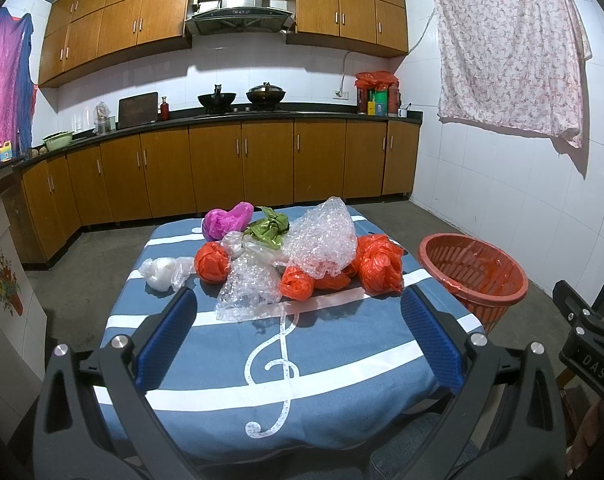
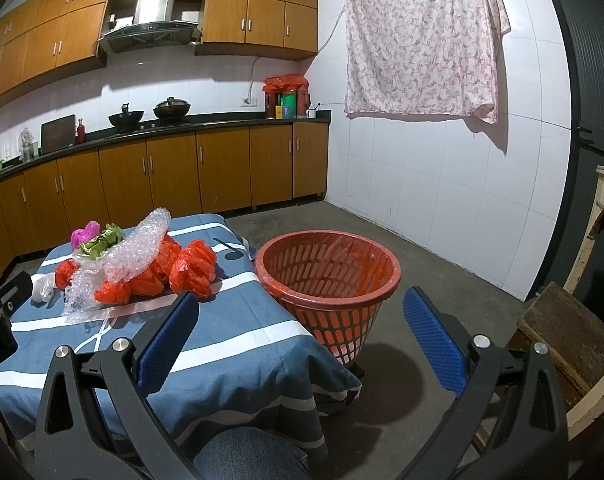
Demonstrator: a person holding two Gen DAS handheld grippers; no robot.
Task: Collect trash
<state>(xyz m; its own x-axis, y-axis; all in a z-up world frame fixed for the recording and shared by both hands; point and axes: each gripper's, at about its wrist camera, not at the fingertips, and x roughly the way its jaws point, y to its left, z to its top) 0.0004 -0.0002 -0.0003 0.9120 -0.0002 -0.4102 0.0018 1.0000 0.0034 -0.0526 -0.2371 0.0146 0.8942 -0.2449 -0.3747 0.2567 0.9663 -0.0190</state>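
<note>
A pile of trash lies on the blue cloth-covered table (image 1: 322,340): bubble wrap (image 1: 322,240), several crumpled orange bags (image 1: 380,264), a pink bag (image 1: 226,220), a green bag (image 1: 270,230) and a white bag (image 1: 162,274). The pile also shows in the right wrist view (image 2: 142,264). An orange basket (image 2: 330,276) lined with an orange bag stands on the floor right of the table, also in the left wrist view (image 1: 474,272). My left gripper (image 1: 298,312) is open and empty, short of the pile. My right gripper (image 2: 298,312) is open and empty, short of the basket.
Wooden kitchen cabinets and a black counter (image 1: 242,116) with woks run along the back wall. A floral sheet (image 2: 422,40) hangs on the white tiled right wall. A wooden stool (image 2: 570,332) stands at the right. Grey concrete floor (image 2: 422,264) surrounds the table.
</note>
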